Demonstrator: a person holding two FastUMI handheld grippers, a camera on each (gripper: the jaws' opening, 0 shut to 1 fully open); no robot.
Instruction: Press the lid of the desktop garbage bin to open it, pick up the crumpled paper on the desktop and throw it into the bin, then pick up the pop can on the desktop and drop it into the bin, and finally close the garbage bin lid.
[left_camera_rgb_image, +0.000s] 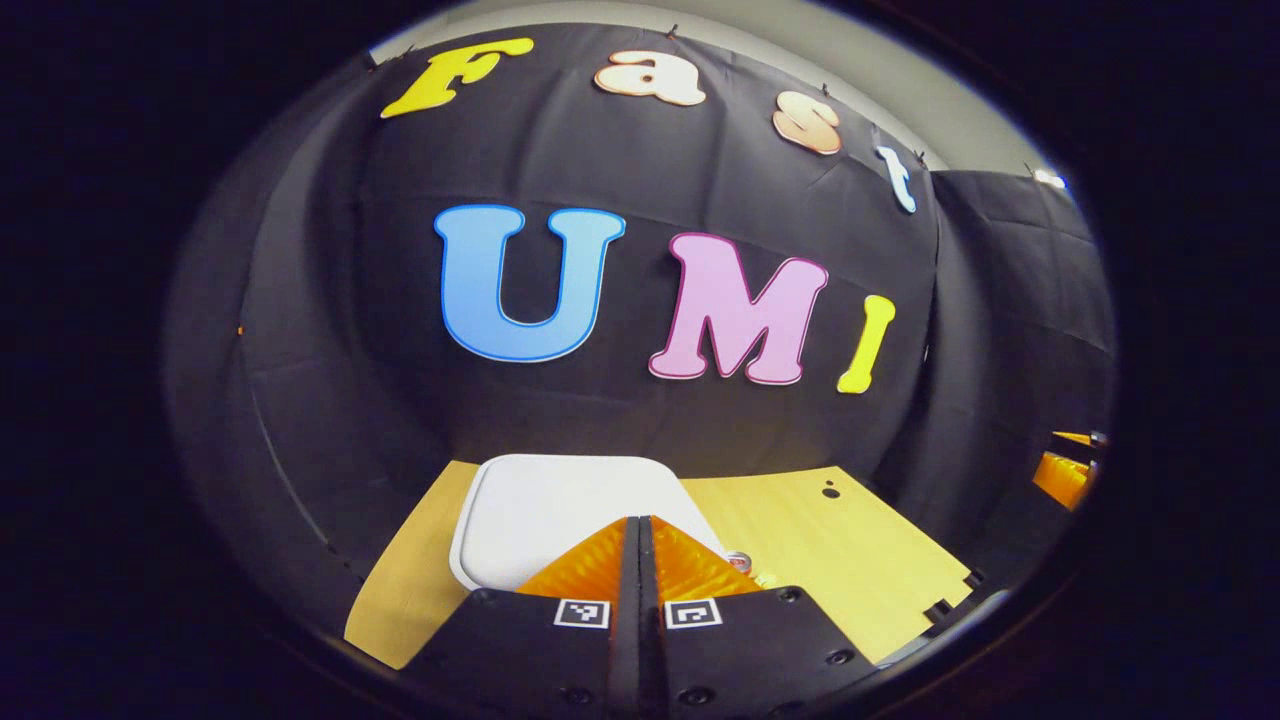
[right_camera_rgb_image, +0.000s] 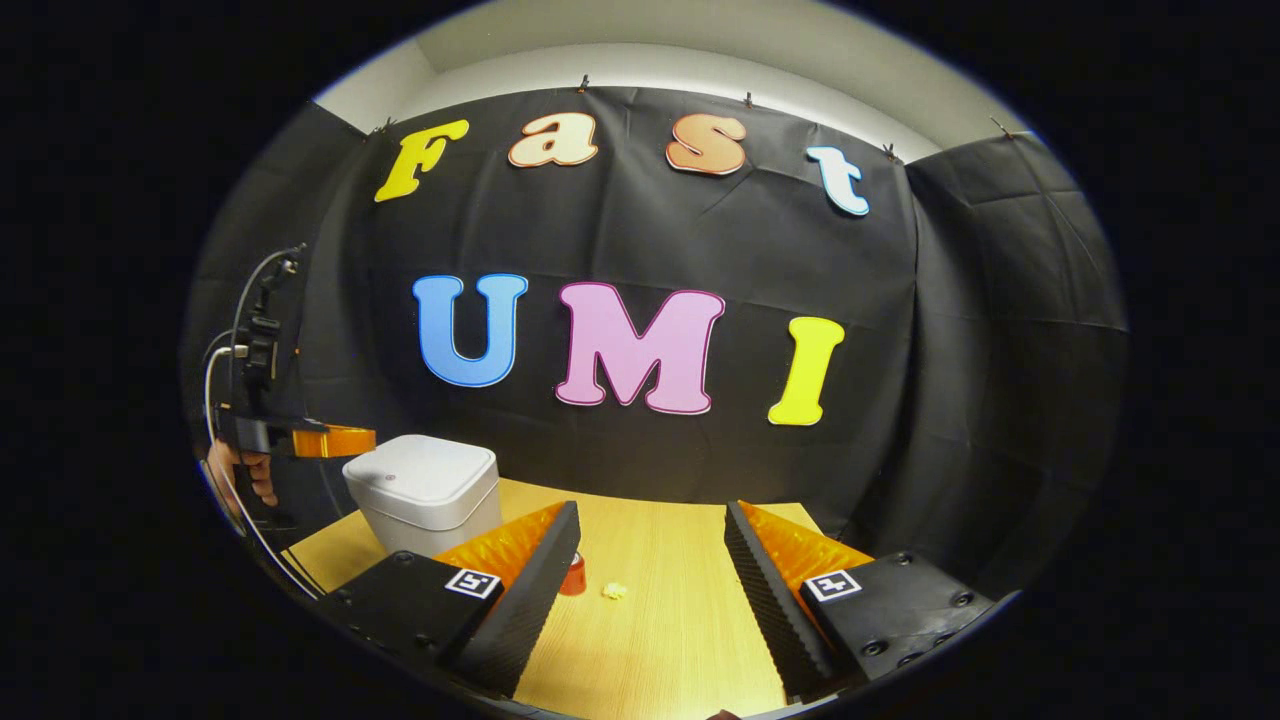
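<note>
A white bin (right_camera_rgb_image: 425, 492) stands on a wooden bench (right_camera_rgb_image: 670, 620) in front of a black cloth wall; its lid (left_camera_rgb_image: 575, 510) lies flat and closed, so the first step, pressing the lid to open it, looks not yet done; everything else is judged still to do: paper into the bin, can into the bin, lid shut again.

In the left gripper view, the left gripper (left_camera_rgb_image: 640, 545) has its fingers closed together with nothing between them; they point at the near edge of the lid, just above it; whether they touch it cannot be told. In the right gripper view, that same gripper shows from the side, above and just to the left of the bin, held by a hand (right_camera_rgb_image: 255, 480) with cables trailing from it; this placing suits a downward press on the lid.

The right gripper (right_camera_rgb_image: 650, 560) is well apart from the bin, off to its right and nearer the bench's front edge; its fingers are spread wide and hold nothing.

The can (right_camera_rgb_image: 572, 575), red, sits on the bench to the right of the bin and a little in front of it; it is partly hidden behind the right gripper's left-hand finger. The paper (right_camera_rgb_image: 614, 591), a small pale yellow crumple, lies just right of the can, farther from the bin; it lies beyond the open fingers, in line with the gap between them, not within it; neither is touched.
</note>
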